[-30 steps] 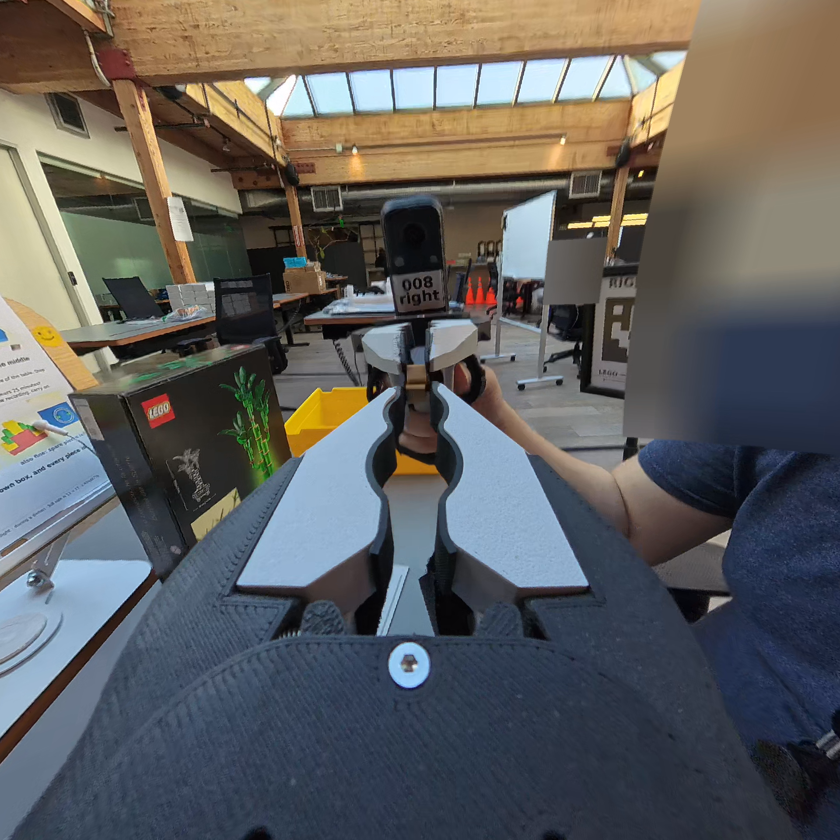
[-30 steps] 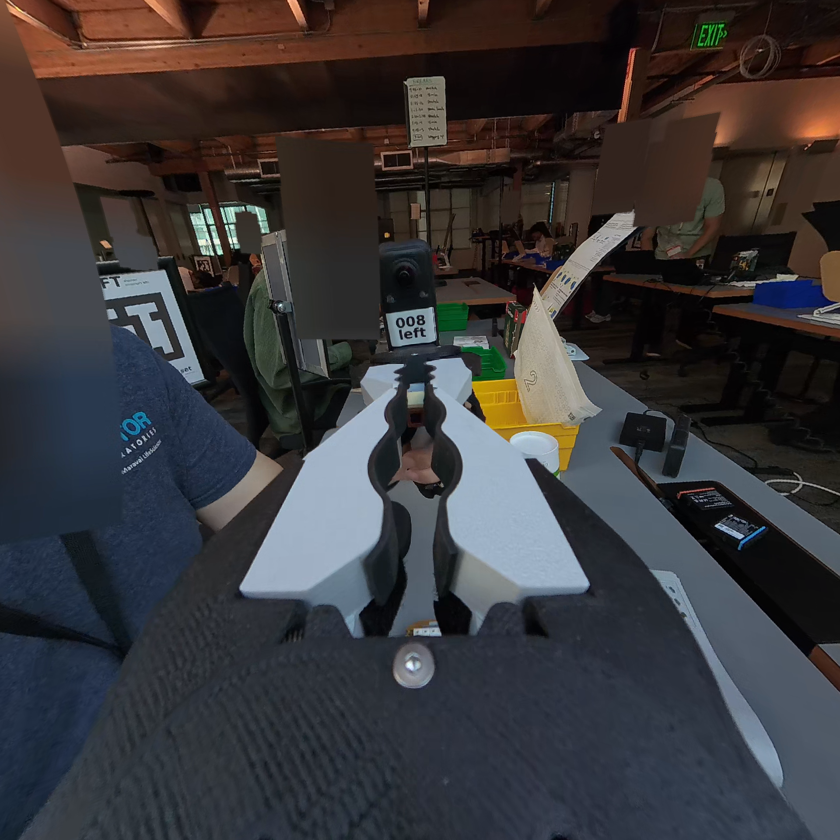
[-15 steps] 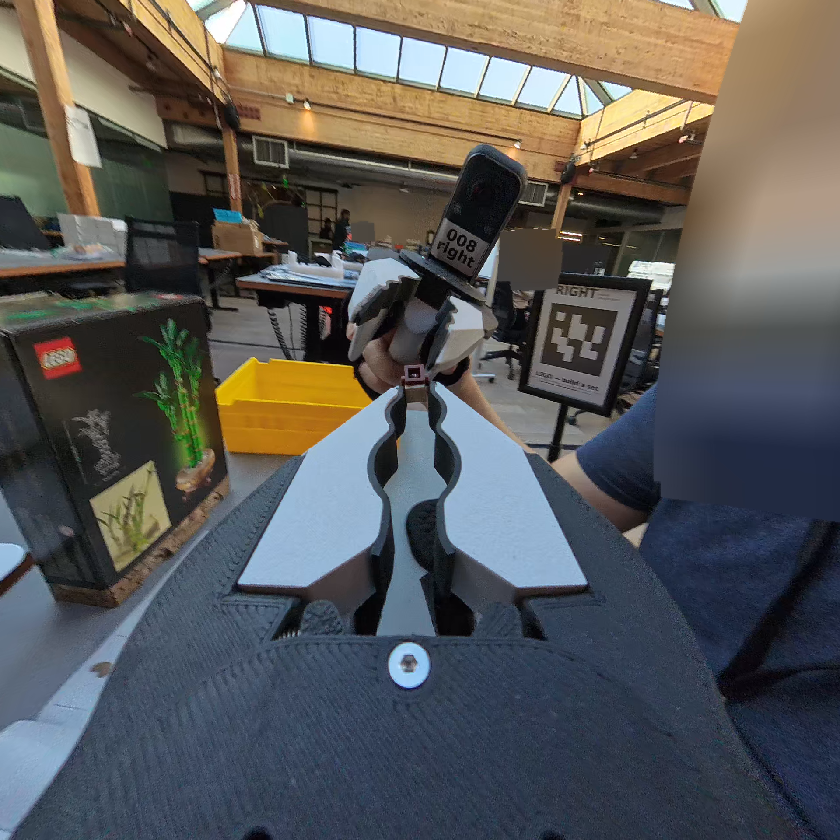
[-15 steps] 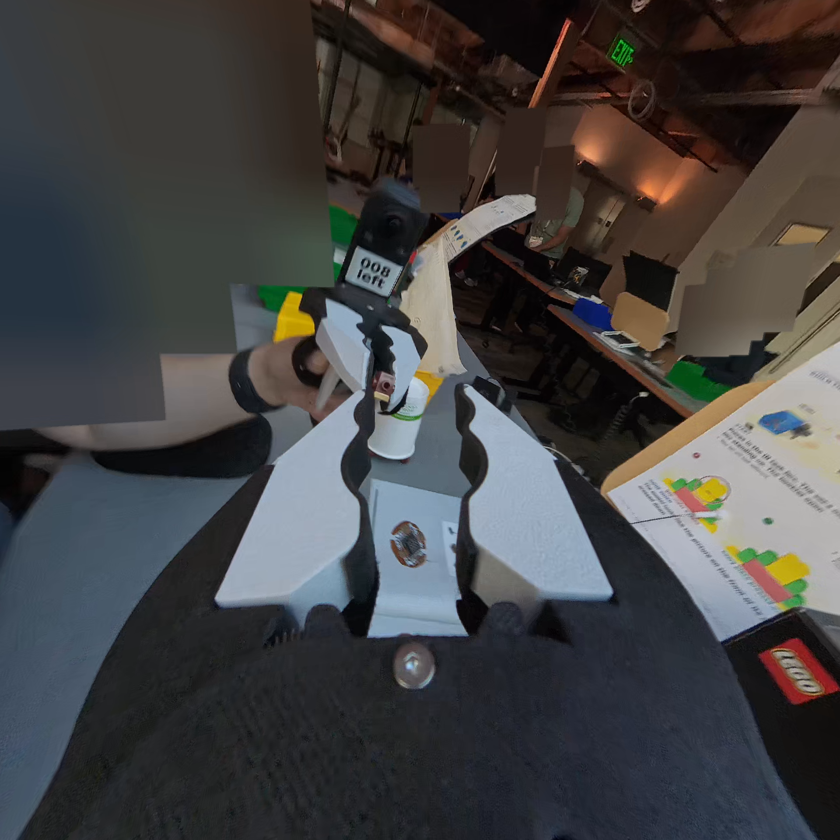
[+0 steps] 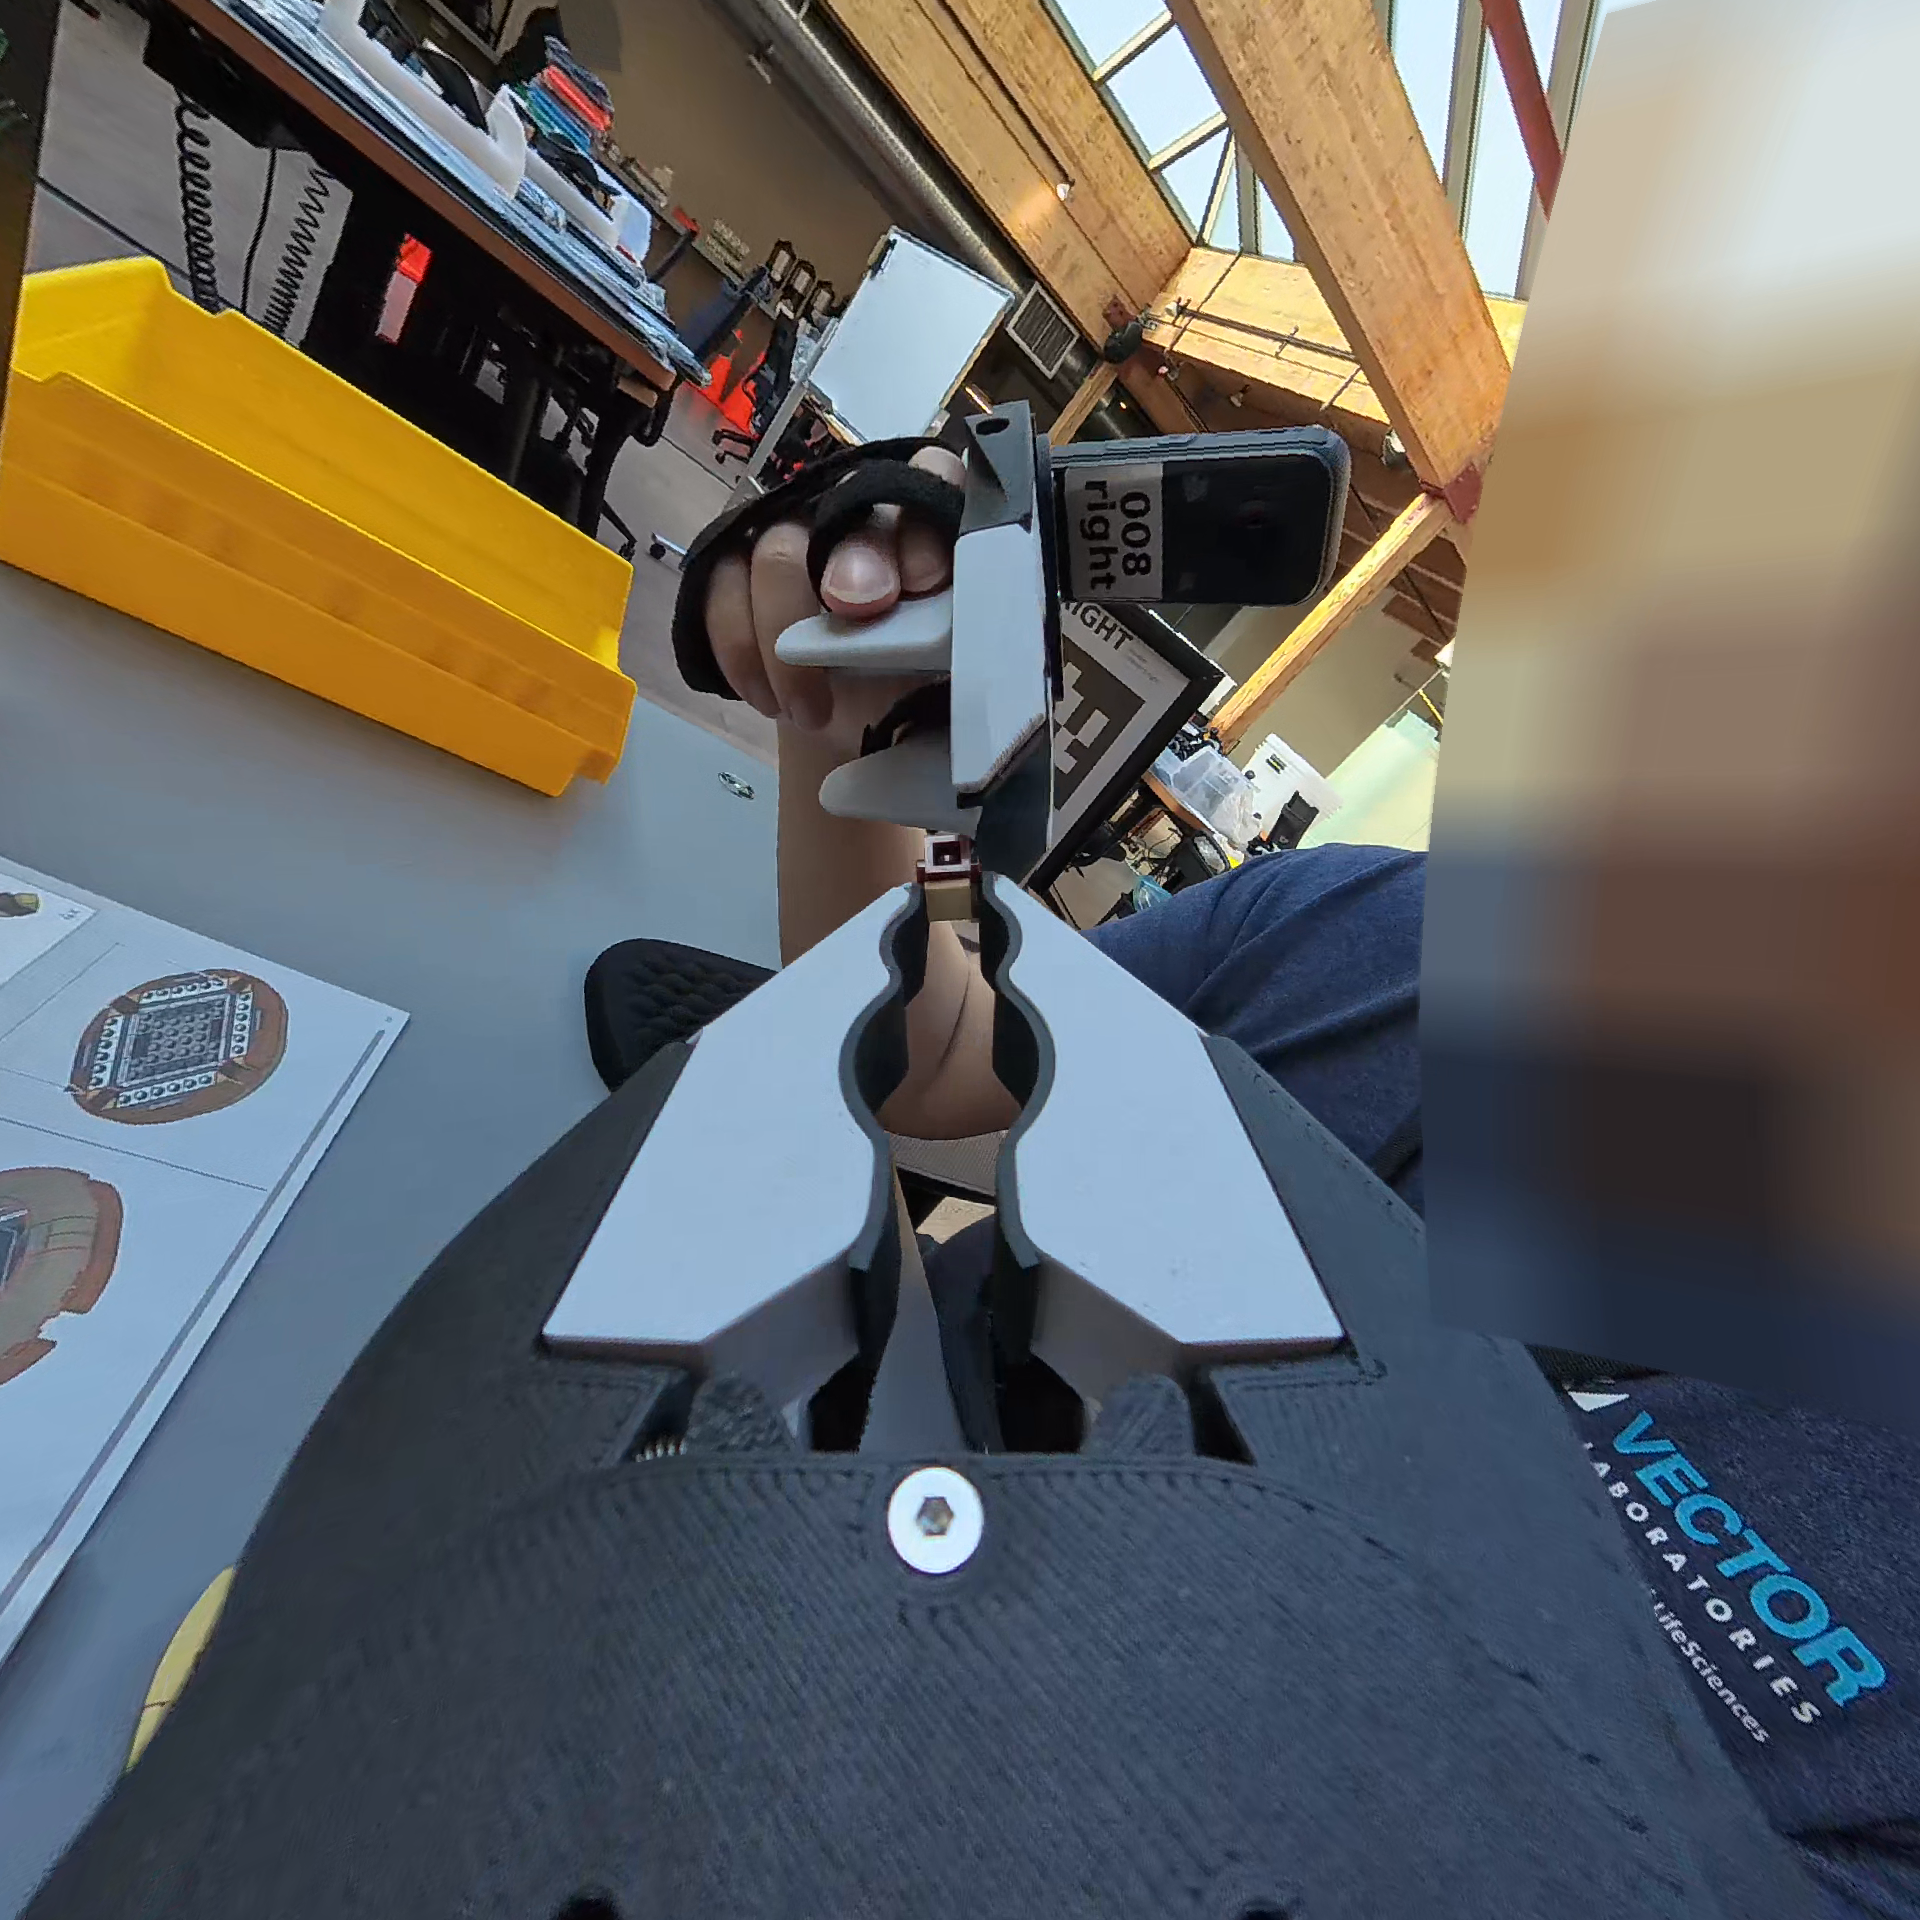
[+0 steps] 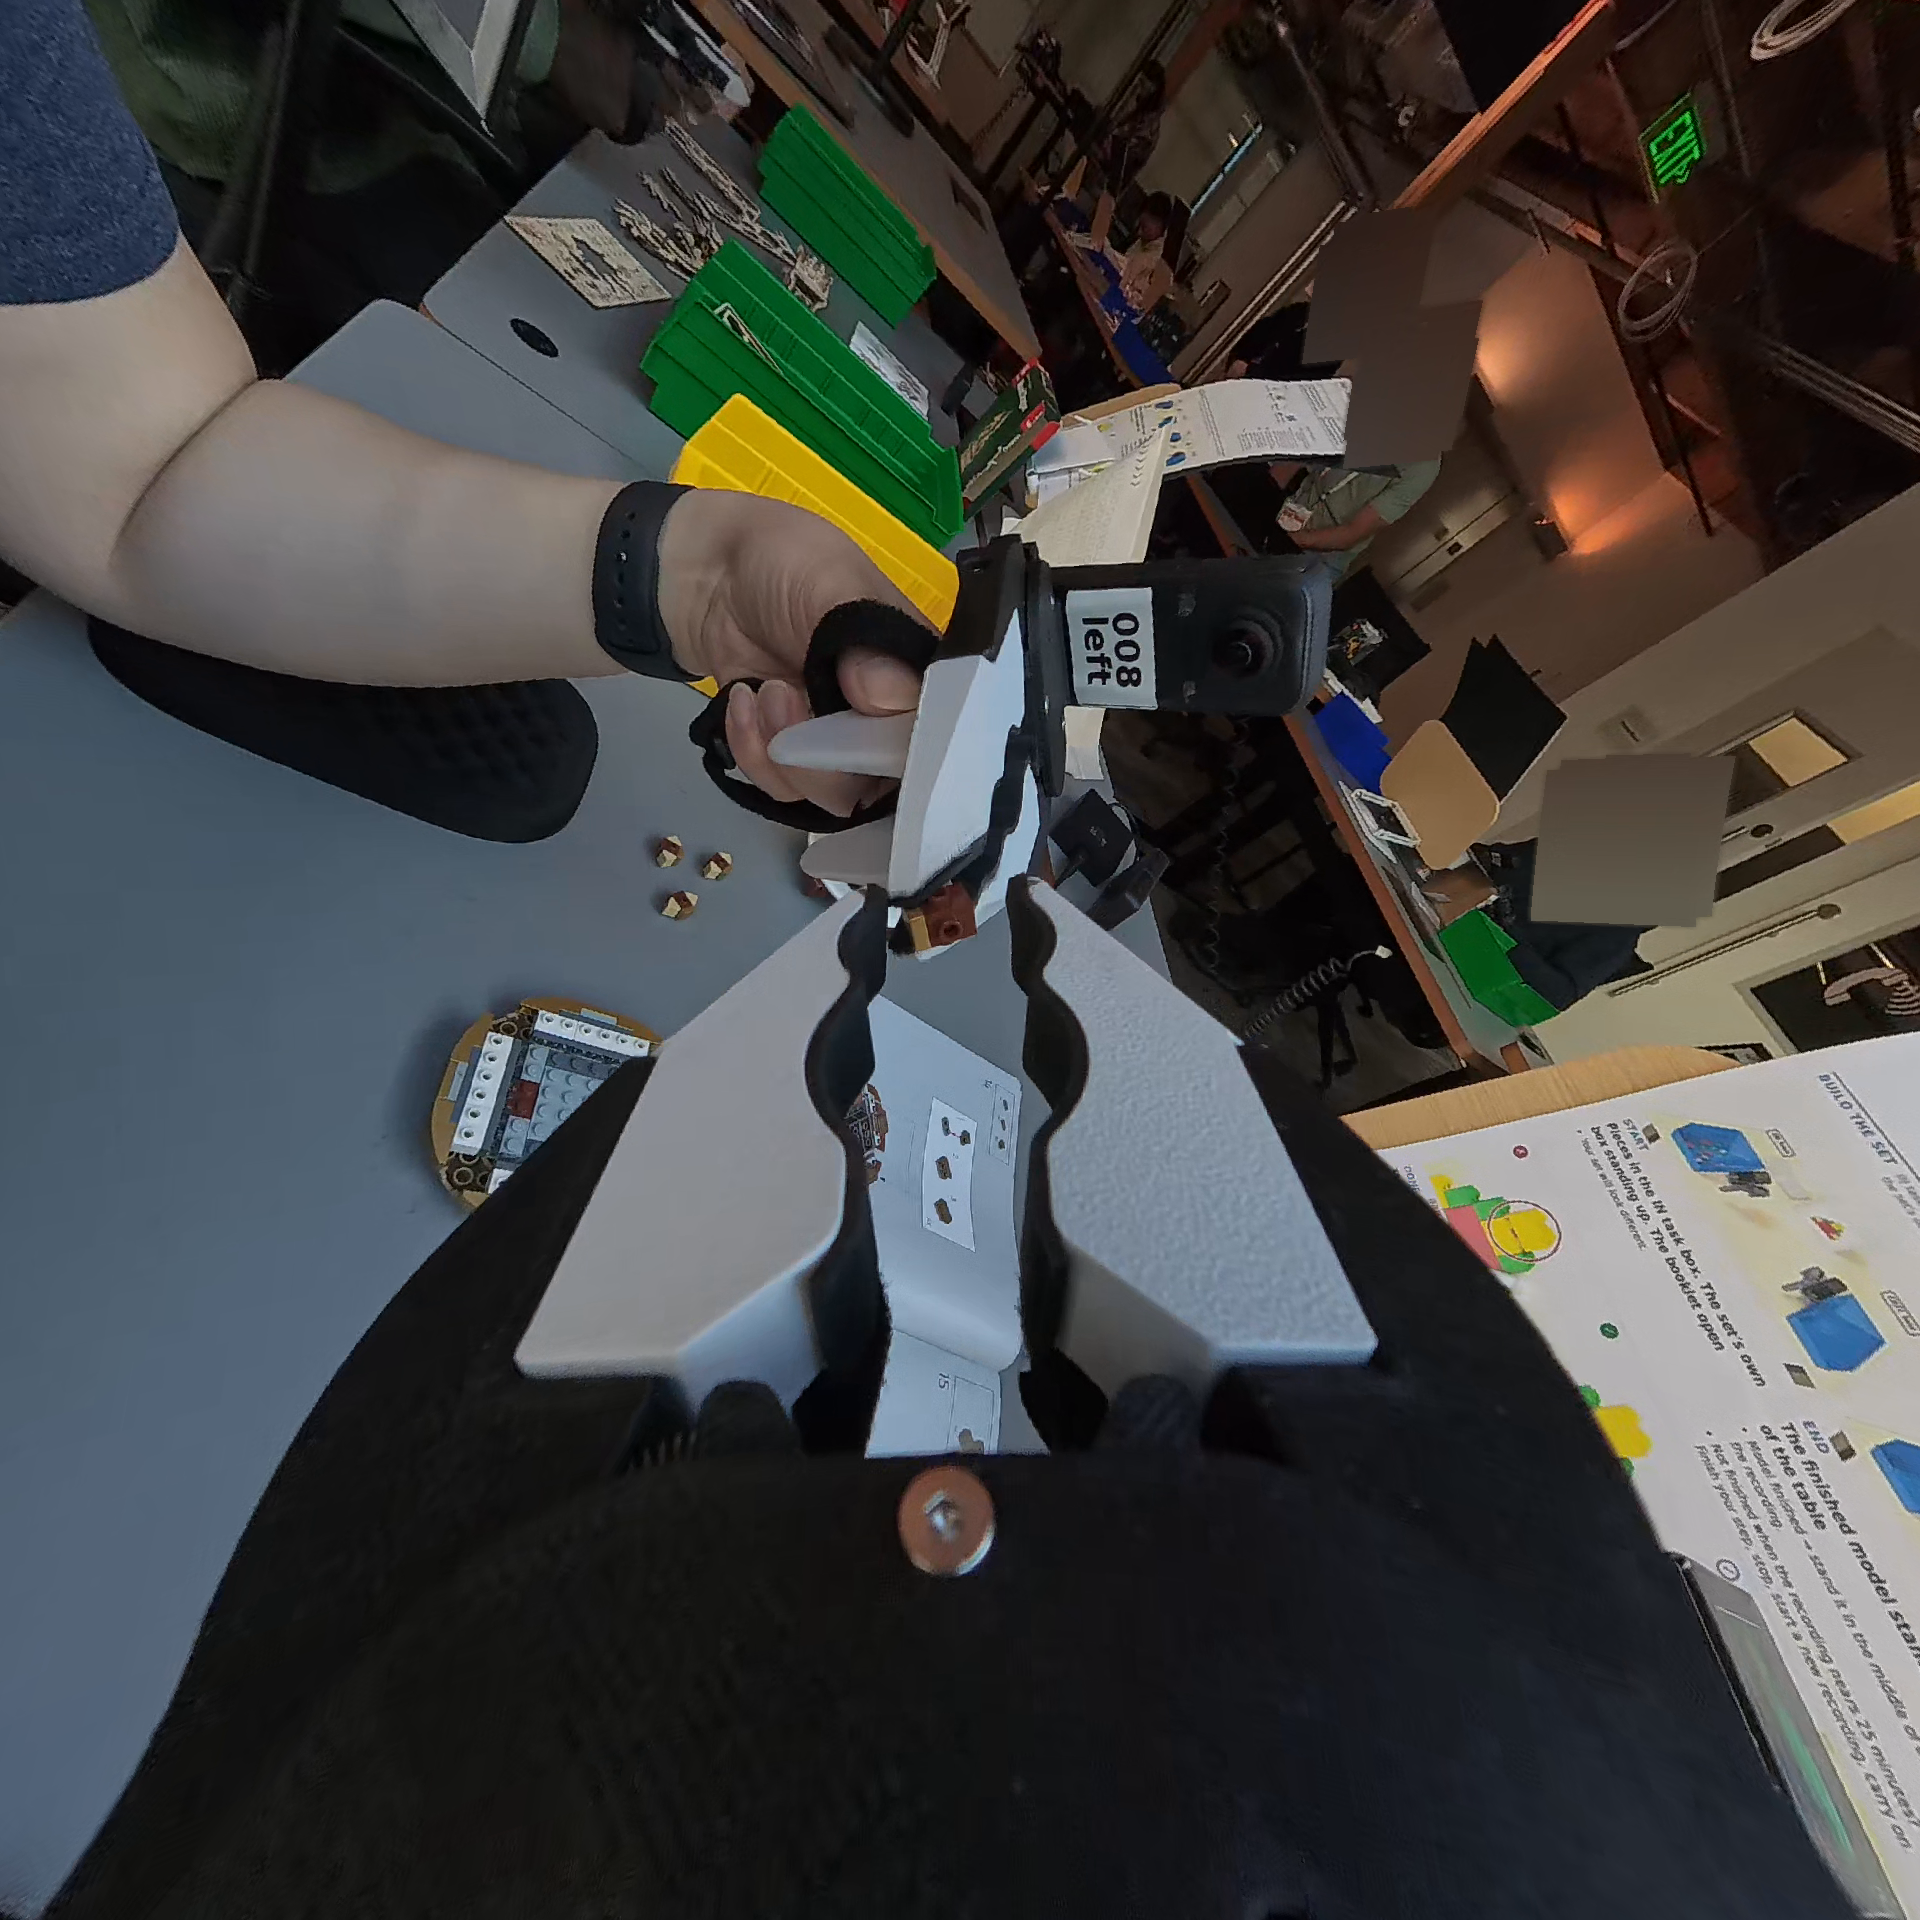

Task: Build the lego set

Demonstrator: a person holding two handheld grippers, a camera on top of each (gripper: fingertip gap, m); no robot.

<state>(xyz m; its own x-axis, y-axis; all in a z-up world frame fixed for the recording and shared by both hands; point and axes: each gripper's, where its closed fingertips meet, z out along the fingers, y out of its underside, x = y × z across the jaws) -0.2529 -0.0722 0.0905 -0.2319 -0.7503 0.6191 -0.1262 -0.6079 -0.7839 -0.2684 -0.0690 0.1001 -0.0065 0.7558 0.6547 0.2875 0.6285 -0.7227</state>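
The left gripper [image 5: 948,902] pinches a tiny tan-and-brown piece [image 5: 948,878] at mid-frame by its very tips, the right gripper [image 6: 945,909] hangs open beside it, and a bump could drop it onto the grey table [image 6: 260,935].

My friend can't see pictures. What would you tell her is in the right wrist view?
The left gripper pinches a small brown and tan Lego piece just ahead of the open right gripper. Below lie a grey table, a round half-built base, three loose pieces and an open booklet.
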